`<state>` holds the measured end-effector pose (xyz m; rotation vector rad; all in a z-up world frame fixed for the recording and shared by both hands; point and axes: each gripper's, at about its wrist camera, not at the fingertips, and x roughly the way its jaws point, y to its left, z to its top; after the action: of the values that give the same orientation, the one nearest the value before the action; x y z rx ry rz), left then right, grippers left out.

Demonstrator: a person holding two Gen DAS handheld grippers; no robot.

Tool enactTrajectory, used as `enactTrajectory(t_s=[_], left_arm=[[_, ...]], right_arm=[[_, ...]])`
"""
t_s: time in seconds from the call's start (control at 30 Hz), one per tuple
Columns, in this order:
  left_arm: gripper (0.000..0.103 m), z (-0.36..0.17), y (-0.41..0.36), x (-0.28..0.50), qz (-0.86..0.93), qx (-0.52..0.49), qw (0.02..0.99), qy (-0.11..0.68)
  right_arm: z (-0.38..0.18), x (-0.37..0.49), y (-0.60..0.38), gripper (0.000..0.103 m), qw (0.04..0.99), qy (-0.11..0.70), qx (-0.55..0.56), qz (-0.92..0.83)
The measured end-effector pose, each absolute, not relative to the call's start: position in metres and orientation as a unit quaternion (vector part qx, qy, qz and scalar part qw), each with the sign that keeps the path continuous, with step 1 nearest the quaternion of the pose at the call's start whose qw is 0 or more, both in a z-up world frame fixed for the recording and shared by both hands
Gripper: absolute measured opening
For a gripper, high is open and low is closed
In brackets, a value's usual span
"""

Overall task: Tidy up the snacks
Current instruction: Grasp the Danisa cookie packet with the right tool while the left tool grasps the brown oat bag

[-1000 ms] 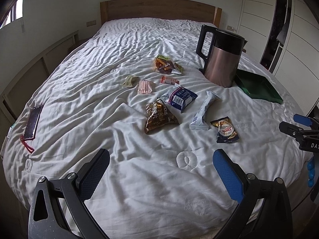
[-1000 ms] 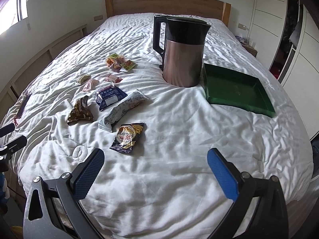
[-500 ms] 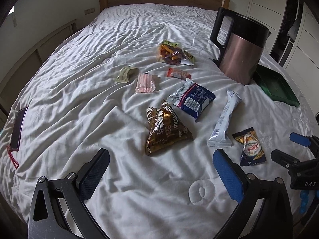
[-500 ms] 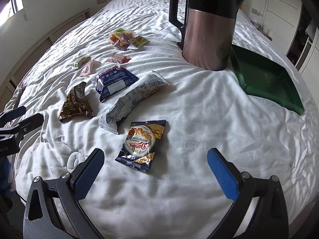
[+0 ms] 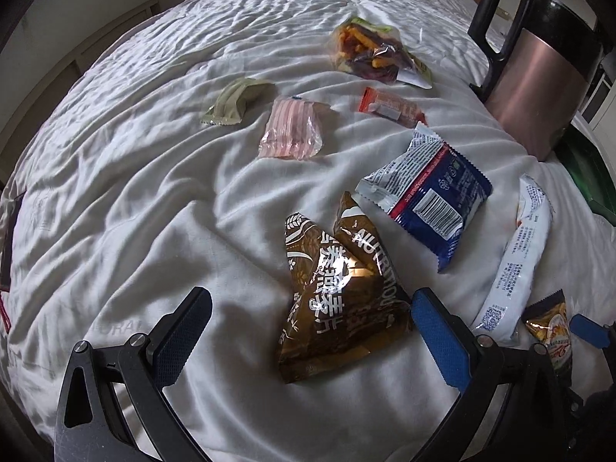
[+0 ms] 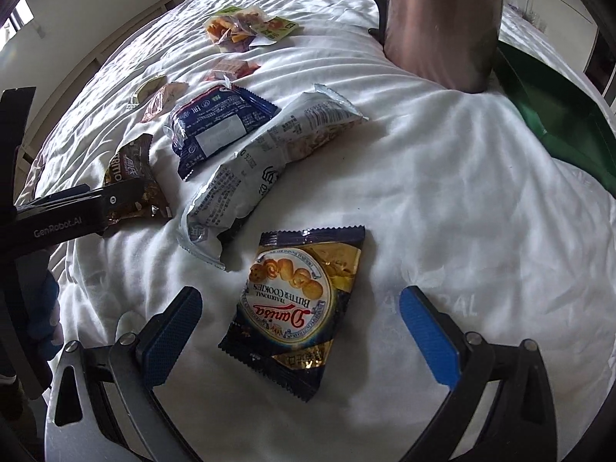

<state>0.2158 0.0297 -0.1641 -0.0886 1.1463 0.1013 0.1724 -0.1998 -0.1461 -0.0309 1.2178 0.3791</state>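
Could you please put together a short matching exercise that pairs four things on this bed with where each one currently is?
Things:
1. brown snack bag
2. butter cookie packet
3. green tray
4. blue biscuit packet

Places:
A. beside the kettle, at the right edge of the bed
B. between the open fingers of the right gripper
C. between the open fingers of the left gripper
D. between the brown snack bag and the kettle

Pairs: 1-C, 2-B, 3-A, 4-D
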Motion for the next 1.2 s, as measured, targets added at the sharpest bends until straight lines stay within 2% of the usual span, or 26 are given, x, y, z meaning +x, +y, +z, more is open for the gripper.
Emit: enactTrajectory(t_s=[0.43, 0.47, 0.5, 1.0, 1.03, 1.1, 1.2], left_arm=[[0.102, -0.182, 0.023, 0.250, 0.064, -0.042, 0.808, 0.584], [0.102, -0.183, 0.023, 0.253, 0.065, -0.043, 0.806, 0.587], [0.102, -0.185, 0.025, 0.259, 0.066, -0.045, 0.803, 0.590], [0.102, -0.213, 0.034, 0.315, 0.083, -0.050, 0.740, 0.666], [0.102, -0.214, 0.037, 0.320, 0.084, -0.055, 0.737, 0.669], [0.102, -0.213, 0.044, 0.329, 0.089, -0.075, 0.732, 0.672], [0.096, -0.210, 0.052, 0.338, 0.098, -0.099, 0.727, 0.672]], right_arm=[[-0.153, 0.180, -0.202, 0.103, 0.797, 0.572, -0.017, 0.192], [-0.153, 0.179, -0.201, 0.100, 0.797, 0.572, -0.017, 0.194], [-0.153, 0.179, -0.202, 0.093, 0.796, 0.572, -0.016, 0.196], [-0.152, 0.177, -0.201, 0.088, 0.792, 0.570, -0.027, 0.215], [-0.152, 0.178, -0.201, 0.087, 0.792, 0.570, -0.028, 0.217], [-0.152, 0.178, -0.201, 0.079, 0.792, 0.569, -0.029, 0.221], [-0.152, 0.178, -0.200, 0.077, 0.792, 0.568, -0.031, 0.224]])
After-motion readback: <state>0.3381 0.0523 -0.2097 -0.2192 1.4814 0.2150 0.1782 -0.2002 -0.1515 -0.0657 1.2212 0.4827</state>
